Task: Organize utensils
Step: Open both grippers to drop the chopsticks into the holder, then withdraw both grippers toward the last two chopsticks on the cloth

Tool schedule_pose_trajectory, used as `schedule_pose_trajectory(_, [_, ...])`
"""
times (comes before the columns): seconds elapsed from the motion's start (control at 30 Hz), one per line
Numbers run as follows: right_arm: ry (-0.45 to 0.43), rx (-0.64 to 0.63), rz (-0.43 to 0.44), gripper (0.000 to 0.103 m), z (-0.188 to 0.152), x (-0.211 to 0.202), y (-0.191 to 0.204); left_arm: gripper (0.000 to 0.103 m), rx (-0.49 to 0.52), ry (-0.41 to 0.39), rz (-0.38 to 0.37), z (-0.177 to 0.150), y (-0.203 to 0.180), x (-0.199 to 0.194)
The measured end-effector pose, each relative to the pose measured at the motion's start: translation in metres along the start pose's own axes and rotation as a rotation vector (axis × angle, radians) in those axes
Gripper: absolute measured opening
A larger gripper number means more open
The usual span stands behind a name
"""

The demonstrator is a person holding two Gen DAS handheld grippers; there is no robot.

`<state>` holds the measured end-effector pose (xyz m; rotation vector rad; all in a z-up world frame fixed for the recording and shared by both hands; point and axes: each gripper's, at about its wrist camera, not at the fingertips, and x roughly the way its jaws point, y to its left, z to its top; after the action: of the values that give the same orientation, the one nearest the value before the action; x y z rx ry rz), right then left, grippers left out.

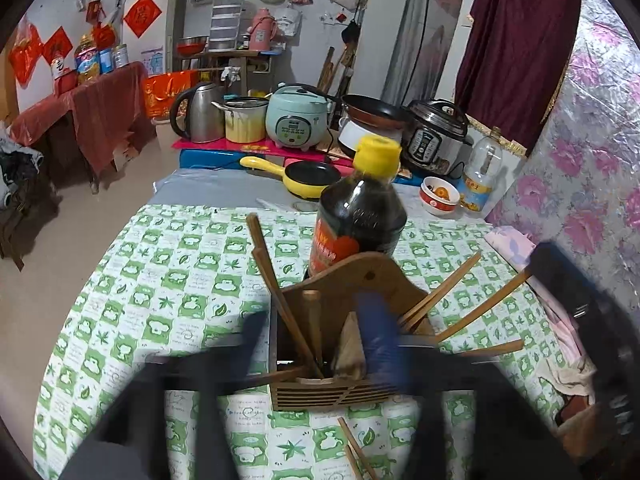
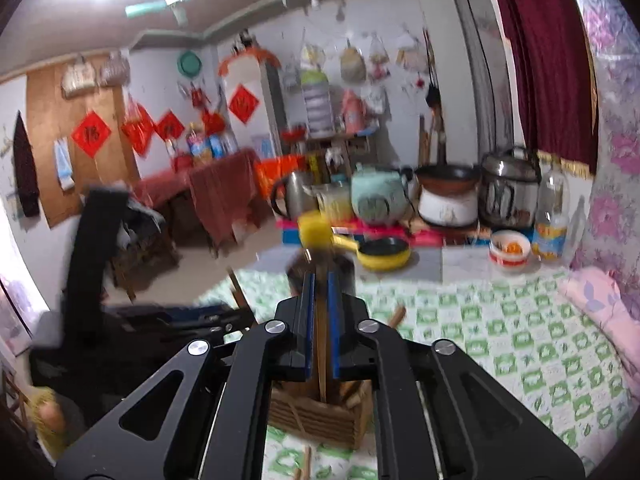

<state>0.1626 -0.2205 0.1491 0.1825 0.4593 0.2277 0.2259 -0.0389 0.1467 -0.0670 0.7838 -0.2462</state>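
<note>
Left wrist view: the wooden holder [image 1: 320, 344] stands on the green checked tablecloth [image 1: 168, 280], just in front of a dark sauce bottle [image 1: 358, 216] at twelve o'clock from it. Several chopsticks [image 1: 440, 304] already lean out of it, fanning toward two and ten o'clock, so I judge most of the sorting done. Two loose chopsticks [image 1: 354, 450] lie on the cloth at six o'clock from the holder and are left to collect. The left gripper [image 1: 316, 340] is blurred, its blue fingers spread wide on either side of the holder, nothing pinched between them.

Right wrist view: the right gripper [image 2: 320, 292] hovers over the holder [image 2: 316, 412], fingers nearly together on one upright chopstick [image 2: 321, 356] whose lower end reaches into the holder. Whether the pads press it firmly I cannot tell.
</note>
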Motion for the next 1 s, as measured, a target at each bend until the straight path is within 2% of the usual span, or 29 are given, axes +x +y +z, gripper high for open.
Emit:
schedule_pose_trajectory(0.03, [0.01,0.005,-0.012,0.013,-0.005,0.003,-0.002,0.088,0.002,-0.017,0.017,-0.002,0.0,-0.001])
schedule_pose_trajectory(0.13, [0.006,0.036,-0.011,0.021,-0.007,0.0,-0.014,0.088,0.025,-0.042,0.044,-0.004,-0.003,-0.008])
schedule_pose_trajectory(0.2, [-0.022,0.055,-0.005,0.035,-0.003,-0.011,-0.021,0.091,0.016,-0.068,0.041,-0.005,-0.002,-0.017])
schedule_pose_trajectory(0.27, [-0.072,0.088,-0.006,0.067,0.001,-0.029,-0.029,0.096,0.009,-0.102,0.062,-0.007,-0.001,-0.026])
schedule_pose_trajectory(0.33, [-0.137,0.122,-0.019,0.084,0.002,-0.049,-0.037,0.097,0.002,-0.133,0.087,-0.011,0.002,-0.033])
schedule_pose_trajectory(0.37, [-0.16,0.131,-0.025,0.087,0.002,-0.057,-0.039,0.097,-0.001,-0.15,0.097,-0.015,0.003,-0.037])
schedule_pose_trajectory(0.5, [-0.186,0.156,-0.037,0.095,-0.001,-0.076,-0.044,0.097,-0.03,-0.208,0.113,-0.036,0.01,-0.045])
schedule_pose_trajectory(0.63, [-0.15,0.162,-0.046,0.096,-0.013,-0.083,-0.041,0.097,-0.066,-0.279,0.11,-0.074,0.015,-0.054])
schedule_pose_trajectory(0.8, [-0.08,0.113,-0.06,0.096,-0.051,-0.089,-0.029,0.097,0.02,-0.205,0.159,-0.116,0.003,-0.057])
schedule_pose_trajectory(1.0, [0.072,0.084,-0.066,0.096,-0.12,-0.087,-0.025,0.097,0.131,-0.193,0.258,-0.175,-0.016,-0.072])
